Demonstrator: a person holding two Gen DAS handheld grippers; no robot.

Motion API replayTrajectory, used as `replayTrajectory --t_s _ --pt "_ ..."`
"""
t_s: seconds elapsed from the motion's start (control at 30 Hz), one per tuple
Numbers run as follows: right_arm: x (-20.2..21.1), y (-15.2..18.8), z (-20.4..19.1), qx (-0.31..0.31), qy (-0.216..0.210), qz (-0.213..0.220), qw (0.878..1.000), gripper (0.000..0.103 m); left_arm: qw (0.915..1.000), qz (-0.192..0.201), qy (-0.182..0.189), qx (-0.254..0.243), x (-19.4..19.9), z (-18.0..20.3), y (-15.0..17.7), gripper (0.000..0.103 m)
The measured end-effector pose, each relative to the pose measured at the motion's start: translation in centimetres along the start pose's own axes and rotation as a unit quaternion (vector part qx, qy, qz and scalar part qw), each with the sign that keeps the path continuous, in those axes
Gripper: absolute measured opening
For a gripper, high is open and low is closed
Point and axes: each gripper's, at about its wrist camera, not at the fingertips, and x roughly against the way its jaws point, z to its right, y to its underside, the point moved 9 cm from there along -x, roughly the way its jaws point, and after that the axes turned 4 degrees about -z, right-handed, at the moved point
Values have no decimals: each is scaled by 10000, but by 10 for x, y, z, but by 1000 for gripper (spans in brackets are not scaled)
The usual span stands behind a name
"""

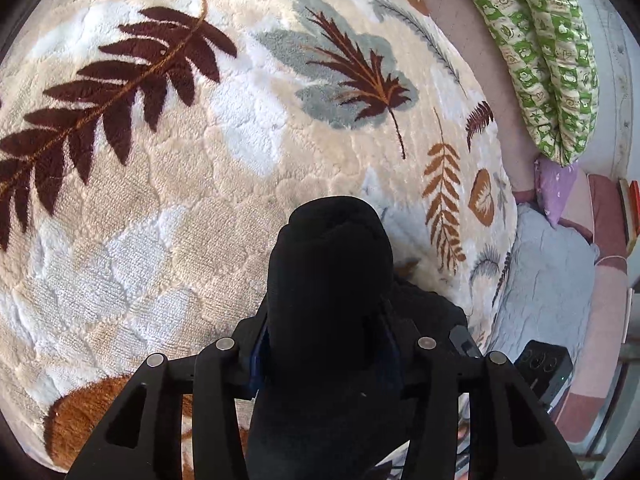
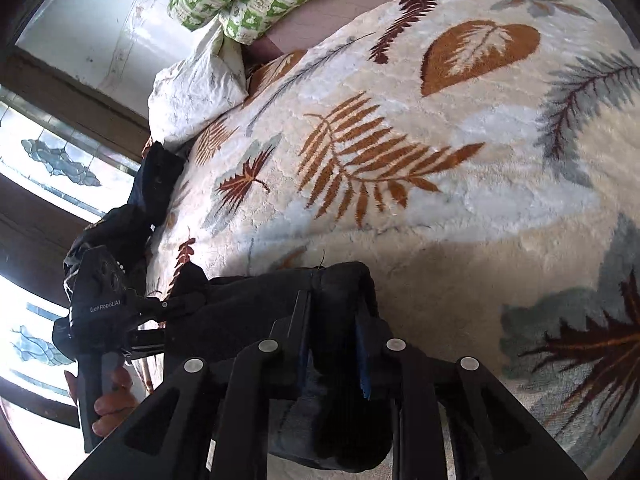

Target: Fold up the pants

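Black pants [image 1: 328, 280] are pinched in both the left gripper [image 1: 326, 344] and the right gripper [image 2: 332, 344], held at 6 o'clock over a leaf-print blanket [image 1: 180, 184].

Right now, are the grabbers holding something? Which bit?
Yes. Both hold the black pants. The left gripper and right gripper each pinch a bunched fold of cloth; which part cannot be told.
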Motion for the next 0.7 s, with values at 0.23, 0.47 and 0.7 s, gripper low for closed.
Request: replayTrajectory --t_s 0.23,0.47,0.7 --pt "59 20 -9 28 -512 225 9984 34 9983 551 201 35 74 8 39 54" --pt "47 40 -9 40 -299 -55 9995 34 9979 -210 542 -278 43 47 125 61" --pt "45 48 -3 -232 -479 -20 9986 34 9955 -634 666 224 -8 54 125 61"
